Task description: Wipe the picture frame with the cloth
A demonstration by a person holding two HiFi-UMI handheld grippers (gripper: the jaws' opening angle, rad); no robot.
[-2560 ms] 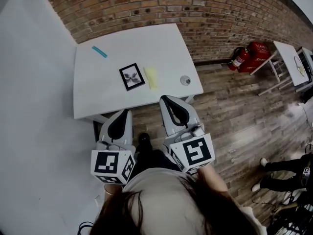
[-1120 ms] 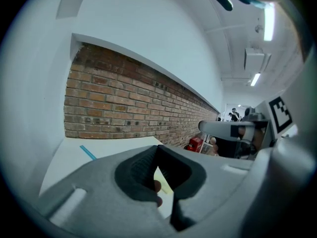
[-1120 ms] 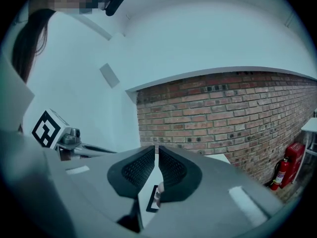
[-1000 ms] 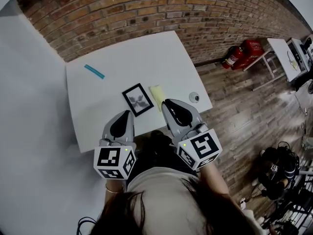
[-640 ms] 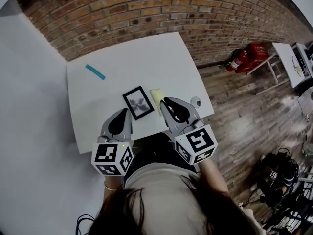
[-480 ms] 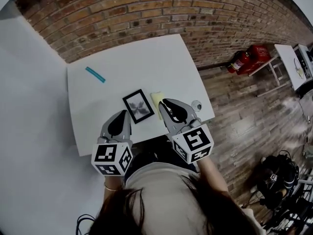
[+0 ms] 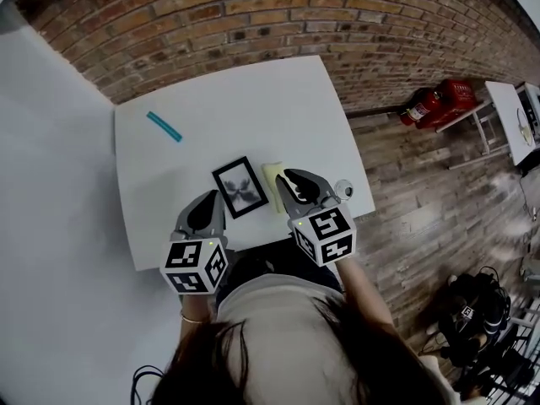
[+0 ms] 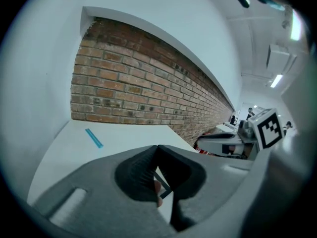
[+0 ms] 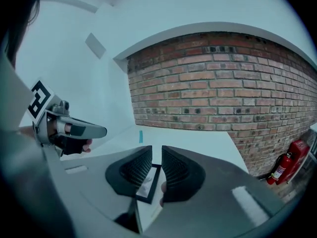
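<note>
**A:** Where's the frame?

**B:** The frame (image 7: 240,187) lies flat towards the near edge of the table (image 7: 253,99). The cloth (image 7: 270,178) is just beside it at its 3 o'clock. Neither is held.

**A:** And the grippers?

**B:** The right gripper (image 7: 287,178) sits at the frame's 4 o'clock, over the near end of the cloth. Its jaws have just been opening and now stand a little apart with nothing between them. Its own view shows only the frame on the table through the gap. The left gripper (image 7: 213,195) is at the frame's 7 o'clock with its jaws together and empty.

**A:** Why split it that way?

**B:** My guess is that the cloth is on the right, so that side opens to take it. The shut left one looks ready to press on the frame and keep it from sliding.

**A:** Anything in the way?

**B:** No. A blue strip (image 7: 164,126) lies well off at the frame's 10 o'clock. A small round thing (image 7: 344,190) sits at the cloth's 3 o'clock by the table edge, and a wide sweep might knock it.
</note>
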